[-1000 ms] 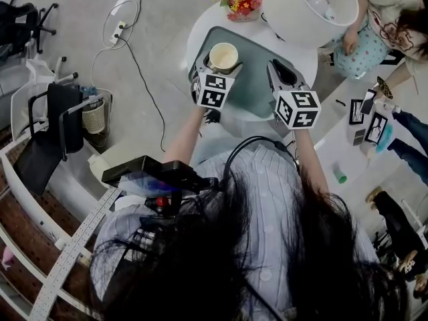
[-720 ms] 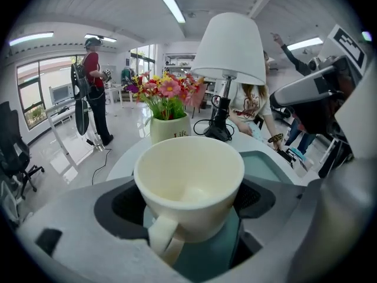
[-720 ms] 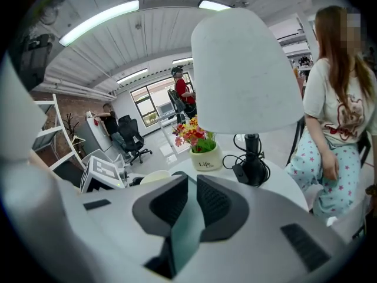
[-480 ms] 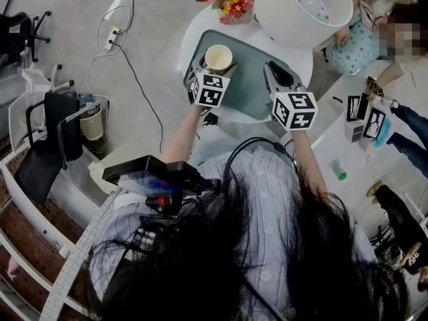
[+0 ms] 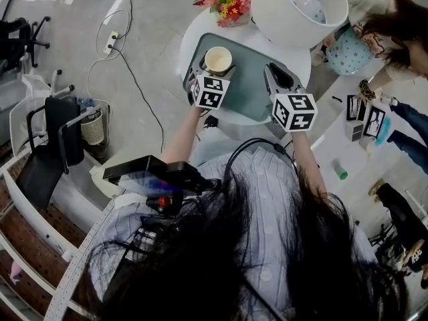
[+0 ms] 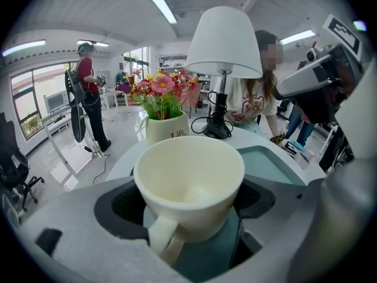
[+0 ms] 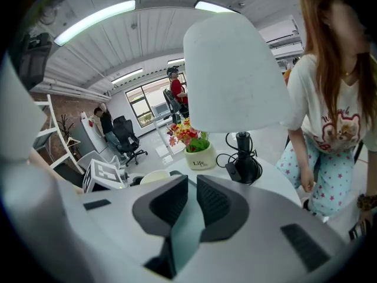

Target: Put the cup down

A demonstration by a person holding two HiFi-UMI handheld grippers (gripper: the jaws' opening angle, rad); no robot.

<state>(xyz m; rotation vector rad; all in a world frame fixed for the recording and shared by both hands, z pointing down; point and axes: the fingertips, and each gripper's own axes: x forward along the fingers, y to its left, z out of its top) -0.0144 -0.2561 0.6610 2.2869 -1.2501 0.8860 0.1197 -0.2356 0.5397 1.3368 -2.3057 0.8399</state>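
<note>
A cream cup (image 5: 218, 59) with a handle sits between the jaws of my left gripper (image 5: 217, 65), which is shut on it. It is upright over the left part of a grey-green mat (image 5: 251, 82) on the round white table (image 5: 192, 37). In the left gripper view the cup (image 6: 188, 175) fills the middle, handle toward the camera, with the mat under it; I cannot tell whether it touches the mat. My right gripper (image 5: 281, 76) hovers over the mat's right side, shut and empty. Its jaws (image 7: 191, 187) show only a thin slit between the pads.
A pot of flowers (image 5: 226, 0) and a white-shaded lamp (image 5: 299, 7) stand at the table's far side, with the lamp's cord beside its base (image 6: 218, 128). A person (image 5: 384, 22) stands at the right. A cable and power strip (image 5: 114, 32) lie on the floor at the left.
Both grippers have drifted slightly away from me over the mat; the cup stays gripped in the left one. The person at the right has shifted.
</note>
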